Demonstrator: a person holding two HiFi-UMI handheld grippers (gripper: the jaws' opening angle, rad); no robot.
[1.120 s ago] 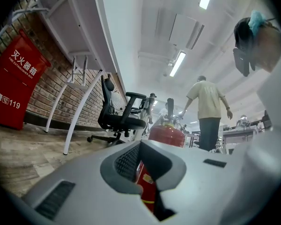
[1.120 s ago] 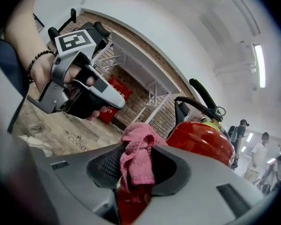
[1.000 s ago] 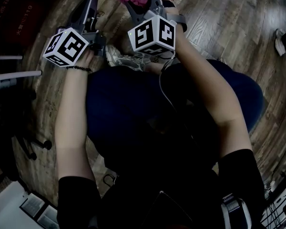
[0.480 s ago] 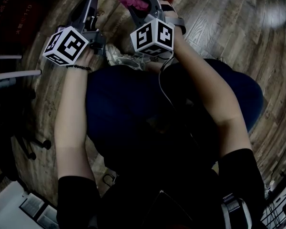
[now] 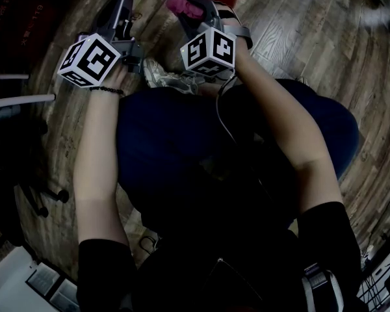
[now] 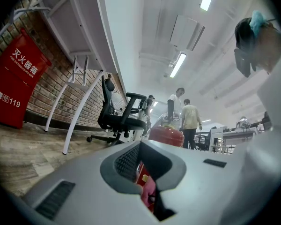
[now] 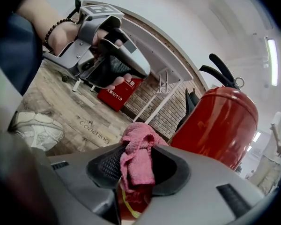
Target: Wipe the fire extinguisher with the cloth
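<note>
Wooden floor [image 5: 299, 25] below: right gripper [image 7: 136, 167] is clenching crumpled pink cloth [image 7: 136, 156], edging nearer glossy red fire extinguisher [image 7: 222, 121] at twelve o'clock; left gripper [image 6: 141, 172] clenched empty.

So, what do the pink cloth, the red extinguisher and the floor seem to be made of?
The cloth: probably terry or microfibre, matte; its surface is fuzzy and it folds softly.
The fire extinguisher: likely painted metal, glossy; smooth red body with soft highlights.
The floor: wood-look planks, either wood or laminate; grain and plank seams show.
</note>
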